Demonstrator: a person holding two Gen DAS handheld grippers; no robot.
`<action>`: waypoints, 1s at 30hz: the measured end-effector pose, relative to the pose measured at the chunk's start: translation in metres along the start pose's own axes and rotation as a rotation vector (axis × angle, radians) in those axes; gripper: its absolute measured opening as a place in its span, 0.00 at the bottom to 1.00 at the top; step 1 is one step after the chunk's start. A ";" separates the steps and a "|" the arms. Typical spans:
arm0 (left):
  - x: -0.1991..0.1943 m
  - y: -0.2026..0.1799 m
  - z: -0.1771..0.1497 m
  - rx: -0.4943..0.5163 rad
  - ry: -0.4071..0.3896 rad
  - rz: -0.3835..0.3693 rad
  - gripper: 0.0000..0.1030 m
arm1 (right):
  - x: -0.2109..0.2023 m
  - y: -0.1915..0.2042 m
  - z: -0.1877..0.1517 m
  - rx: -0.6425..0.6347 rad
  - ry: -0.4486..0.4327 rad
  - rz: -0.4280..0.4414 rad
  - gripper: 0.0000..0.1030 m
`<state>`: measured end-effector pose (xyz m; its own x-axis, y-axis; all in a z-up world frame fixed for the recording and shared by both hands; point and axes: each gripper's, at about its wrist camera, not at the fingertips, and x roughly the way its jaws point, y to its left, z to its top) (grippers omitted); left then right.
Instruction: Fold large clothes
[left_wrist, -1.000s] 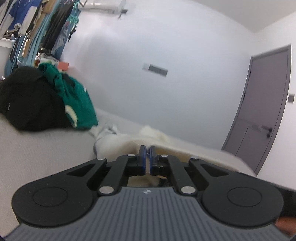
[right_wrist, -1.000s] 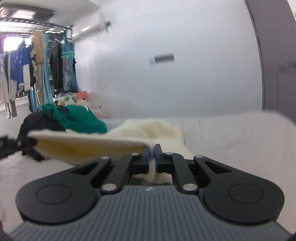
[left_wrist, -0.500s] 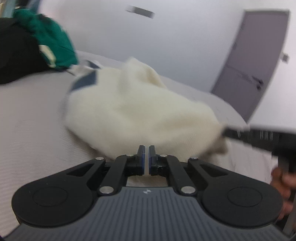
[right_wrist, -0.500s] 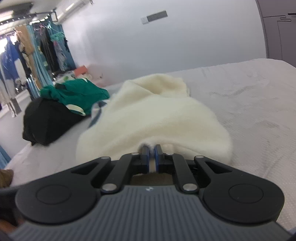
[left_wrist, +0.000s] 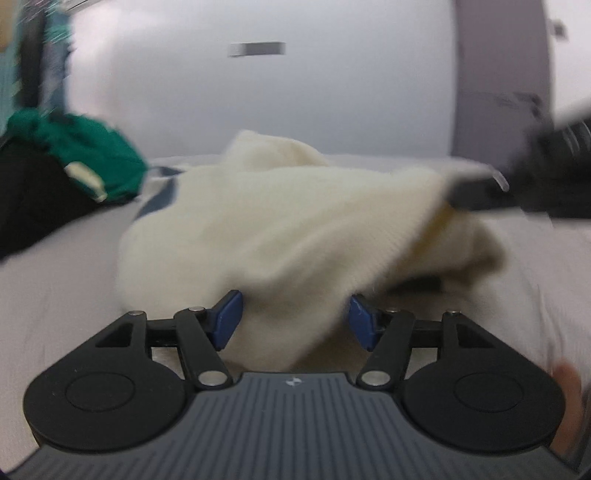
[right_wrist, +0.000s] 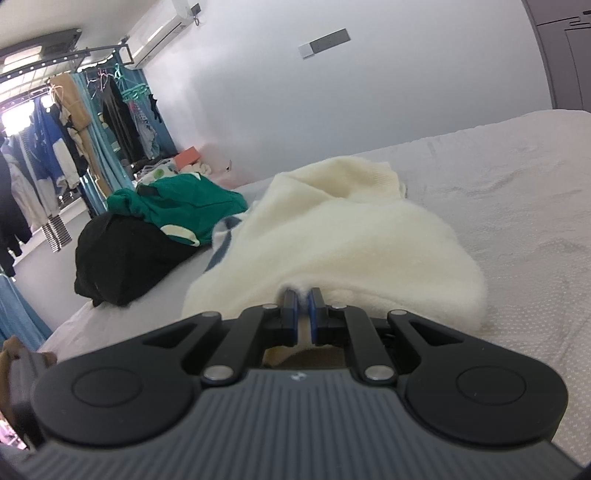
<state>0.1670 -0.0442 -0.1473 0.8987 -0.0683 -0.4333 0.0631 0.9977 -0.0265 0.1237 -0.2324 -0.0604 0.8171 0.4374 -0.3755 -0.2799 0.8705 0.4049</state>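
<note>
Sweater (right_wrist: 332, 236) lies bunched mid-bed (right_wrist: 517, 206); your right gripper (right_wrist: 303, 306) is clamped on its near edge. Your left gripper (left_wrist: 291, 314) is opening, cloth draped between the parted pads without being pressed. Bare bed lies at 3 o'clock; a clothes pile (right_wrist: 147, 229) crowds 10 o'clock.

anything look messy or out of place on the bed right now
The cream sweater lies bunched in a rumpled heap on the bed, not flat. Beside it, a green garment is slumped over a black one in an unfolded pile. Nothing looks spilled or damaged.
</note>
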 end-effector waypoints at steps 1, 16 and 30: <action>-0.003 0.008 0.002 -0.050 -0.019 0.005 0.66 | 0.001 0.001 -0.001 -0.009 -0.001 -0.013 0.09; 0.020 0.009 -0.011 -0.012 0.103 0.330 0.71 | -0.018 0.028 -0.002 -0.140 -0.166 0.082 0.08; -0.014 0.067 0.004 -0.354 0.015 0.129 0.13 | 0.014 0.041 -0.012 -0.239 0.039 0.069 0.05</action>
<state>0.1603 0.0237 -0.1395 0.8829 0.0553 -0.4662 -0.2065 0.9376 -0.2798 0.1179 -0.1879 -0.0592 0.7731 0.5021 -0.3875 -0.4493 0.8648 0.2242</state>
